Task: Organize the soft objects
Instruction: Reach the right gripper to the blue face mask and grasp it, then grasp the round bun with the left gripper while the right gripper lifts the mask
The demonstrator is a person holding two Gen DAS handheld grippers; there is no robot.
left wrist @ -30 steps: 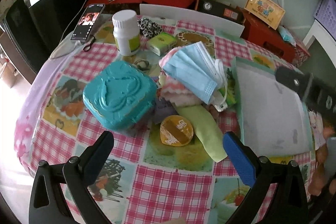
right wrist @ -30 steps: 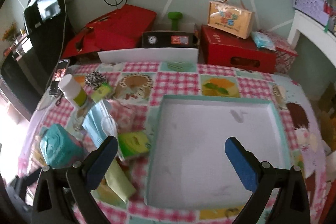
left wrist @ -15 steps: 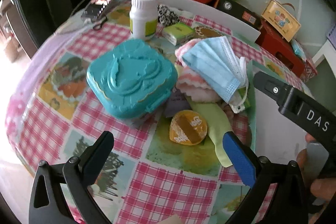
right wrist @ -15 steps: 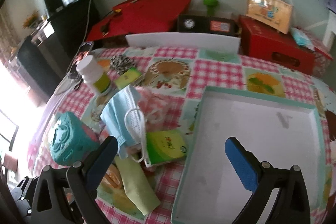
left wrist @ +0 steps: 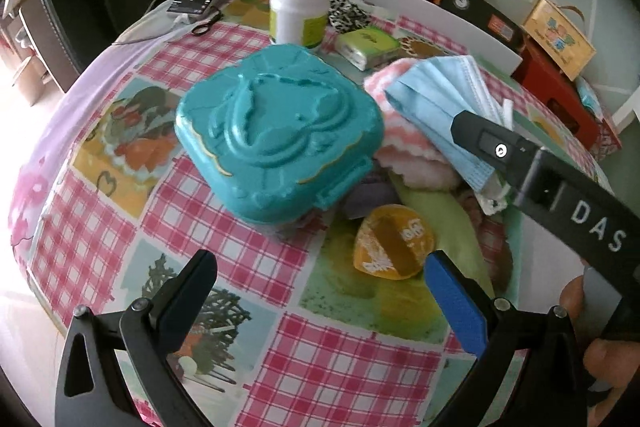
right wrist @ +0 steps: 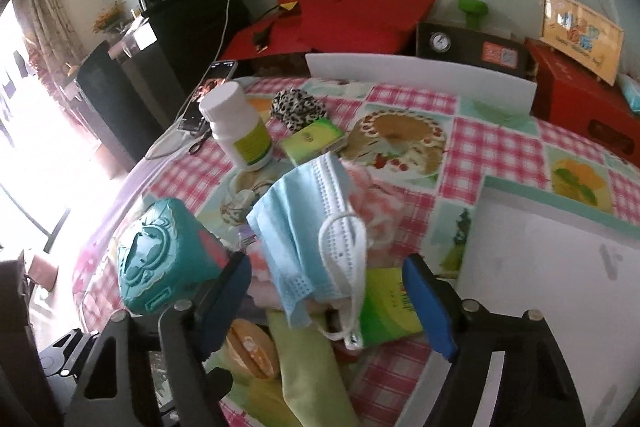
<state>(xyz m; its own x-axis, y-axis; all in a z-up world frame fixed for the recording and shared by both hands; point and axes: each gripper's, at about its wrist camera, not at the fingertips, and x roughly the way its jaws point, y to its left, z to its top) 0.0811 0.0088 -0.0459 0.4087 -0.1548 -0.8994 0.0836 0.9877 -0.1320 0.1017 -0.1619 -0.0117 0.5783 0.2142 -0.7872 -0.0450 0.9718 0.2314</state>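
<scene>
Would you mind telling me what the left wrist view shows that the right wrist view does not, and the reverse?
Only the left wrist view shows the right hand-held gripper from outside, reaching over the pile, and the open left hand-held gripper.

Only the right wrist view shows the white tray and the green packet lying beside the pile, between its own open fingers.

Both show the blue face mask draped over the pink cloth, the teal box, the white bottle and the orange jelly cup.
</scene>
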